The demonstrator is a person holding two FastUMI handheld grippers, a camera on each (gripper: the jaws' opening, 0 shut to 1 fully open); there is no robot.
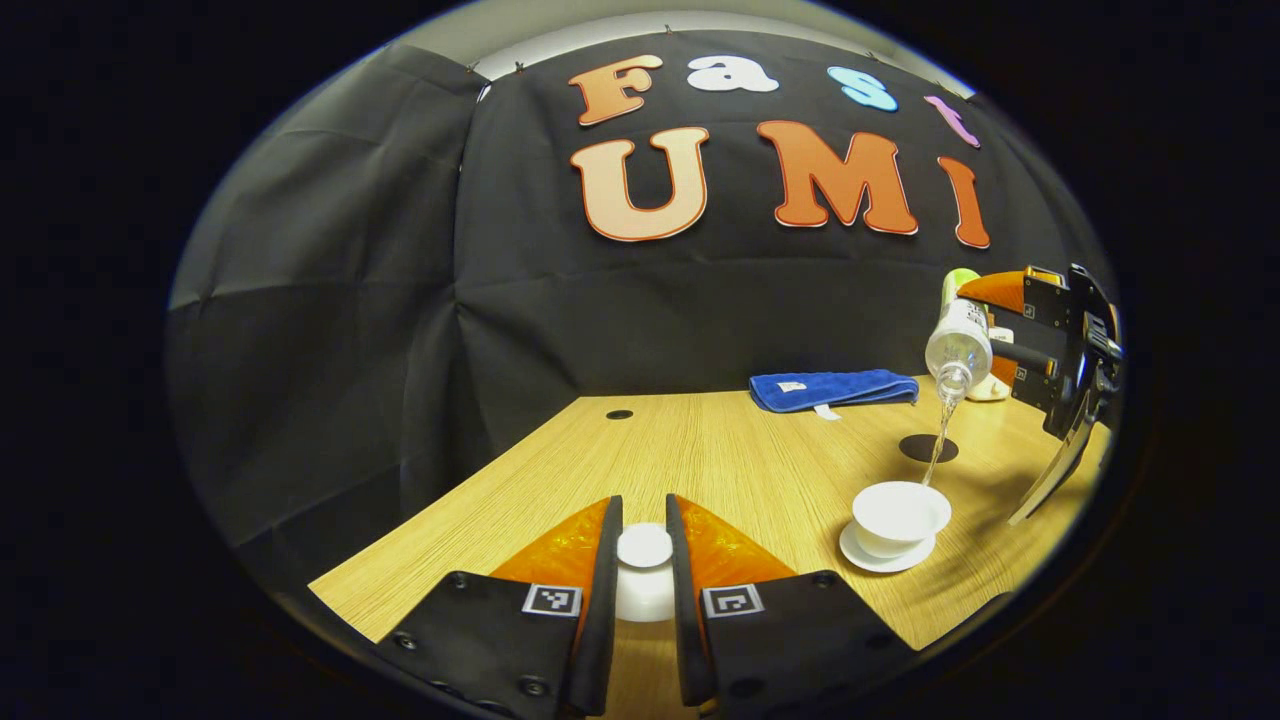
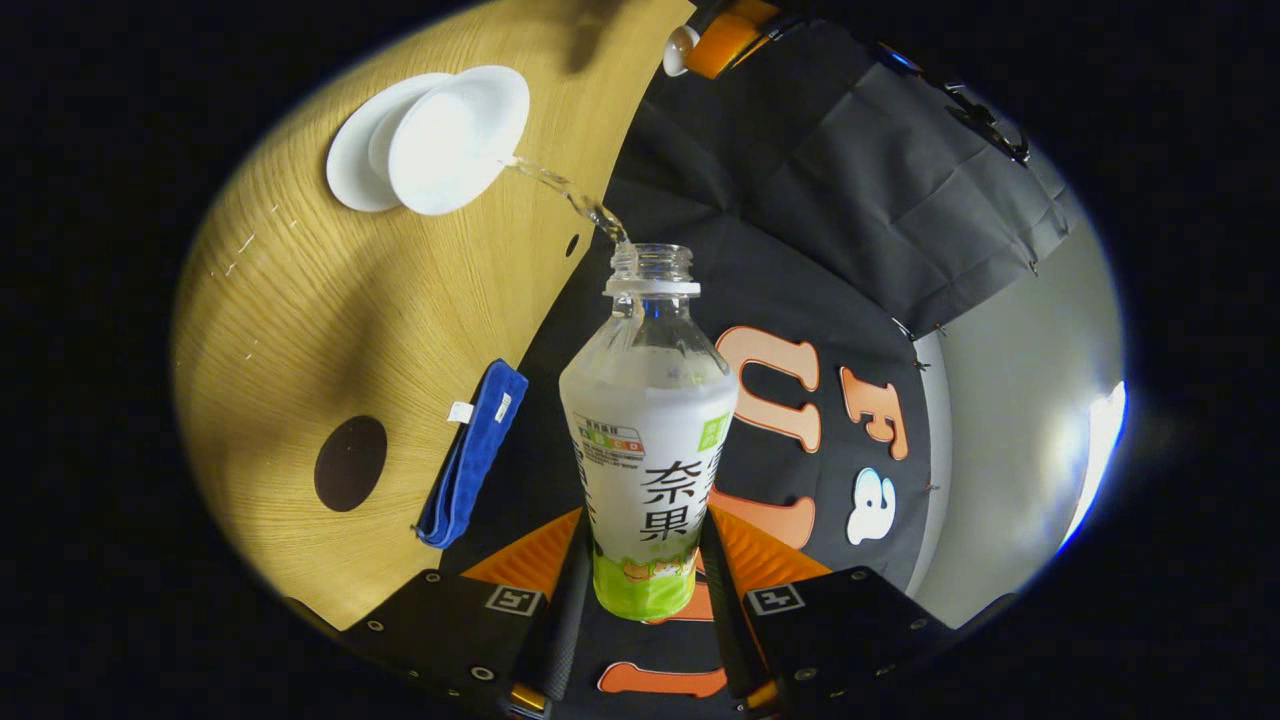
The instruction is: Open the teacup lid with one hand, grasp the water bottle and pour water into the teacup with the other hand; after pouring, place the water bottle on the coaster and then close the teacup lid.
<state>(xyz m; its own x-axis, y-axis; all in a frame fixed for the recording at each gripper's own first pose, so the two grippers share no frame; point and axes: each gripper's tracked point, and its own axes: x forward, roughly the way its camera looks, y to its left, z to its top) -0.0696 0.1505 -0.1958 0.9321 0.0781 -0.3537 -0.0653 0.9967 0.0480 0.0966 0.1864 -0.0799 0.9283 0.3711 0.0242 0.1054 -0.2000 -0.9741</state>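
Our left claw (image 1: pixel 643 590) pinches the small white round teacup lid (image 1: pixel 644 547) between both fingers, low over the pale wooden table (image 1: pixel 730 455). Our right claw (image 2: pixel 645 575) clamps the clear plastic water bottle with the white and green label (image 2: pixel 648 440), tipped so a thin stream of water (image 2: pixel 570 195) falls into the open white porcelain teacup (image 2: pixel 458 138) on its white saucer (image 2: pixel 350 165). Beyond the cup we see the dark round coaster (image 1: pixel 928 448), bare, and a folded blue towel (image 1: pixel 832 389) near the table's far edge.
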